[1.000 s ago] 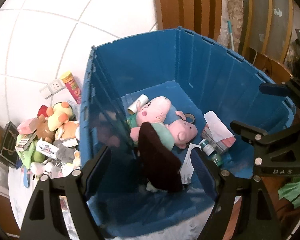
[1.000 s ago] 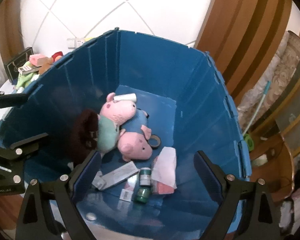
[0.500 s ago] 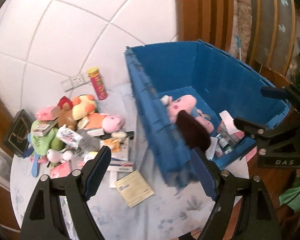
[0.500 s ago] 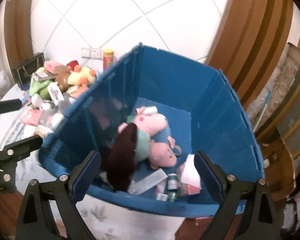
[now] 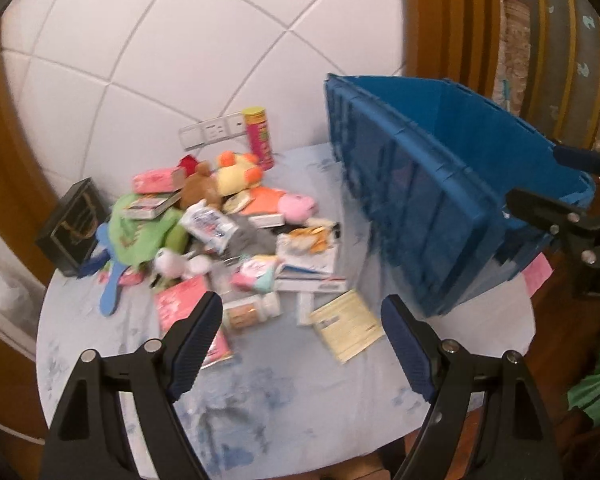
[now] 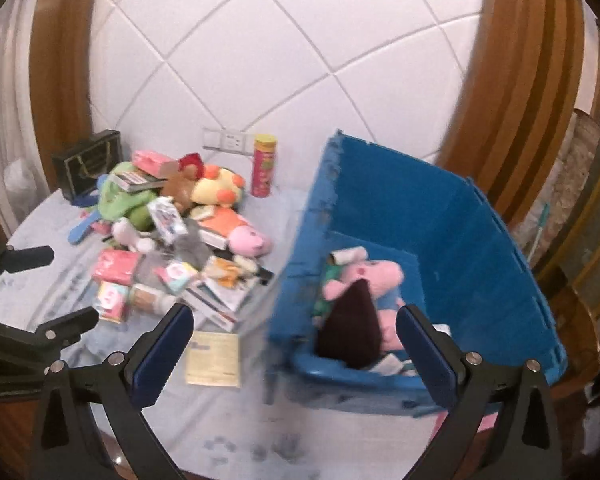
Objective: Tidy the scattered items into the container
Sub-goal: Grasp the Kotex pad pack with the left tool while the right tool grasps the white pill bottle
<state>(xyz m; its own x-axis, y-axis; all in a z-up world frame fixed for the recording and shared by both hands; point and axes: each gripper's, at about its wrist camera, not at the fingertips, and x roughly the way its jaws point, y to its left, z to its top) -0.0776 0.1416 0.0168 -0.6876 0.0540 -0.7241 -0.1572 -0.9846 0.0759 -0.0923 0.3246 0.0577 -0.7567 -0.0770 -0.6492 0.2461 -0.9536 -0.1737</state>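
Your left tongs (image 5: 302,334) and right tongs (image 6: 294,344) gape wide with nothing in them, the toy pile (image 5: 220,224) left of the blue bin (image 5: 432,208), bare bench (image 5: 284,396) in front

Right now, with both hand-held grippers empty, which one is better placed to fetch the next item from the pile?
Left, probably. The left hand-held gripper is open and faces the pile, with the pill bottle between its fingertips. The right hand-held gripper, also open, straddles the blue crate wall.
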